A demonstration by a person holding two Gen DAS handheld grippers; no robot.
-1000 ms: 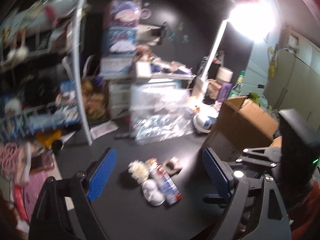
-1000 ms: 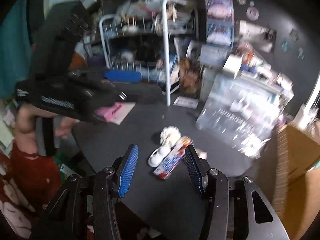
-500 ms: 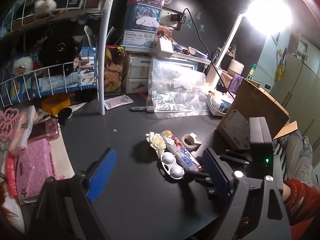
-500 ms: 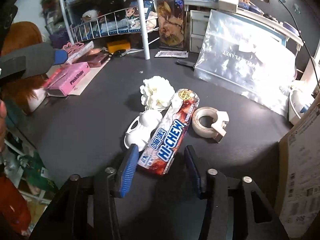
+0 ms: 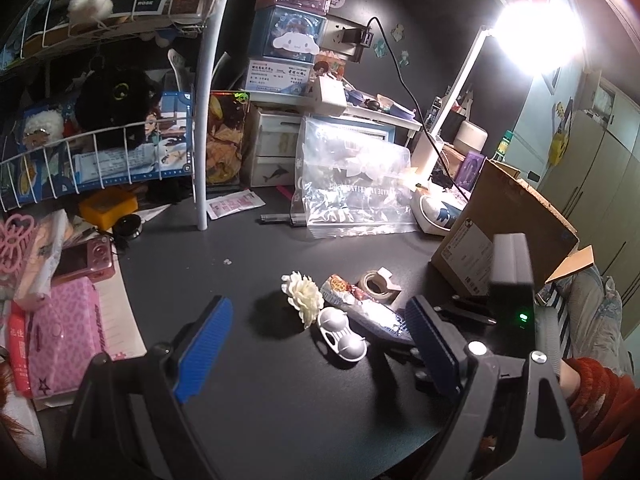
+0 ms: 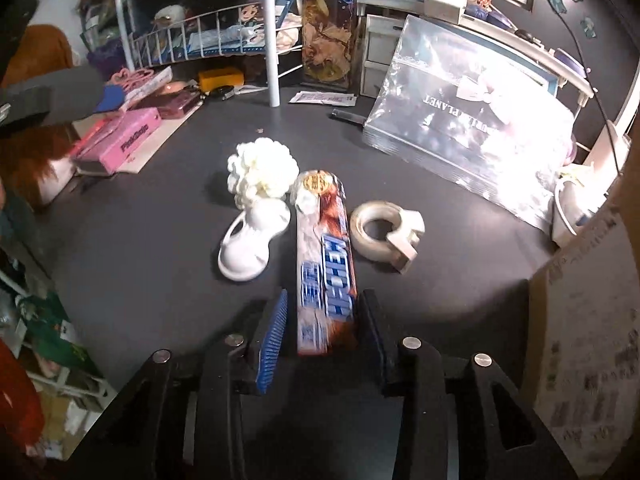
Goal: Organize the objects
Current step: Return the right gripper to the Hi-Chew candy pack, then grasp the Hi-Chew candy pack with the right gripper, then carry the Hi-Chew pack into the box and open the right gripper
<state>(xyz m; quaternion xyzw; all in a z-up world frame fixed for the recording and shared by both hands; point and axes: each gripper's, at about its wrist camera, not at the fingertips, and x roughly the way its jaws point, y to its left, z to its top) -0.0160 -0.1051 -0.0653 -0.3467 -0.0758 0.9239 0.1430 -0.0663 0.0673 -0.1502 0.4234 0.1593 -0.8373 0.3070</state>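
A long red and blue candy bar (image 6: 324, 260) lies on the dark table (image 6: 140, 280). Its near end sits between the fingers of my right gripper (image 6: 322, 324). The jaws stand narrow, with a thin gap showing at the left pad (image 6: 276, 328), so it is open. Left of the bar are a white flower (image 6: 260, 172) and a white twin-cup case (image 6: 252, 240). To its right lies a tape dispenser (image 6: 384, 232). My left gripper (image 5: 316, 344) hovers wide open and empty near the case (image 5: 340, 336), candy bar (image 5: 360, 304) and flower (image 5: 306, 300).
A cardboard box (image 5: 512, 216) stands at the right. A clear zip bag (image 6: 472, 132) leans at the back. A white rack post (image 6: 272, 40) and wire baskets stand at the back left. A pink box (image 6: 120, 140) and a camera (image 5: 84, 260) lie left.
Both grippers have come down close to the table. The right one's jaws have narrowed and now straddle the near end of the candy bar, which lines up with the fingers.
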